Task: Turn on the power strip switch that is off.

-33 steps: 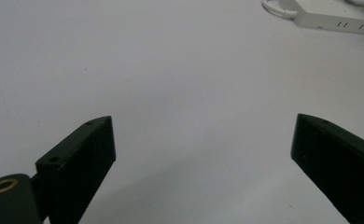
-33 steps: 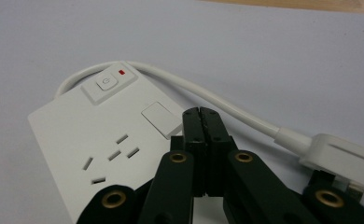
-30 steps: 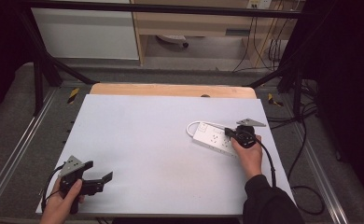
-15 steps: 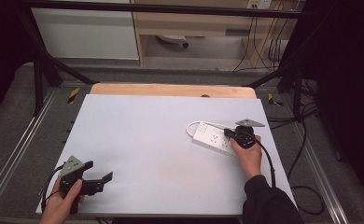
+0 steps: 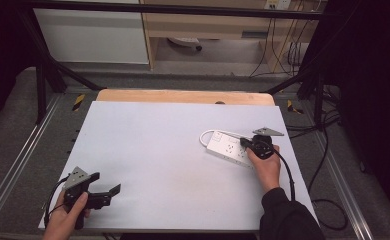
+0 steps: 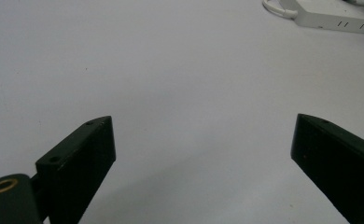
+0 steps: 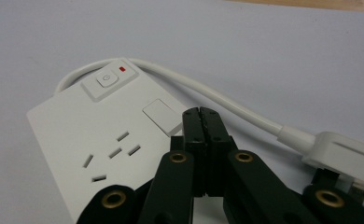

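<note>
Down at the table's (image 5: 148, 145) near left corner the left hand-held gripper (image 5: 104, 195) rests with jaws spread wide, while farther right the right hand-held gripper (image 7: 202, 122), jaws pressed together, hovers over the white power strip (image 5: 228, 148).

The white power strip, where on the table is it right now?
In the high view the white power strip lies on the table's right side, under the shut right gripper, far from the left gripper.
</note>
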Demonstrator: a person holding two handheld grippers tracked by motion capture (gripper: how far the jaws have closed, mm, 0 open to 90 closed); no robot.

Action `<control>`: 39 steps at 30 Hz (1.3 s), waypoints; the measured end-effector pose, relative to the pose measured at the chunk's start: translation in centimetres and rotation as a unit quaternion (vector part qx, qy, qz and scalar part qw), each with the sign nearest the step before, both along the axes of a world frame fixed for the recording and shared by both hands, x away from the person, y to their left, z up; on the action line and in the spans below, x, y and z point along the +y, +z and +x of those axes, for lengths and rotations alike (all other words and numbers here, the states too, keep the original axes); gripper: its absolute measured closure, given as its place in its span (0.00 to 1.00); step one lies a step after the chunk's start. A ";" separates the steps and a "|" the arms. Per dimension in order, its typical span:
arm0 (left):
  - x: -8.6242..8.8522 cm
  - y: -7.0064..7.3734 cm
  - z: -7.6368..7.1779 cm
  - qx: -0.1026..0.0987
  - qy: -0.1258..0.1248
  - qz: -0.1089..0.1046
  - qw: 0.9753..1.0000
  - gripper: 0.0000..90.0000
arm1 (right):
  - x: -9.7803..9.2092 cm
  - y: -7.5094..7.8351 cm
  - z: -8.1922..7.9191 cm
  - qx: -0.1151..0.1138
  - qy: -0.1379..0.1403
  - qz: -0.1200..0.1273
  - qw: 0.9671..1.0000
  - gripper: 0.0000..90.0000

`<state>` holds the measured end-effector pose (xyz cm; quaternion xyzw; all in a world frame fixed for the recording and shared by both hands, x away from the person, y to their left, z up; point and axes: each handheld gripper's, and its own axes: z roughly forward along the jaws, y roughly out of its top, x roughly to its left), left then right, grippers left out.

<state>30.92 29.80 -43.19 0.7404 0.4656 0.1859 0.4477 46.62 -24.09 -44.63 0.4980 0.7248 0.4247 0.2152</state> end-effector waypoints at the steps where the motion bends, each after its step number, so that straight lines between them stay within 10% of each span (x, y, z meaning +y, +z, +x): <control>1: 0.0 0.0 0.0 0.000 0.000 -0.001 1.000 0.07 | 0.0 0.0 0.0 0.001 0.000 0.001 1.000 1.00; 39: 0.0 0.0 0.0 0.000 0.001 0.000 1.000 0.07 | -0.4 0.9 -0.4 -0.009 -0.005 0.024 1.000 1.00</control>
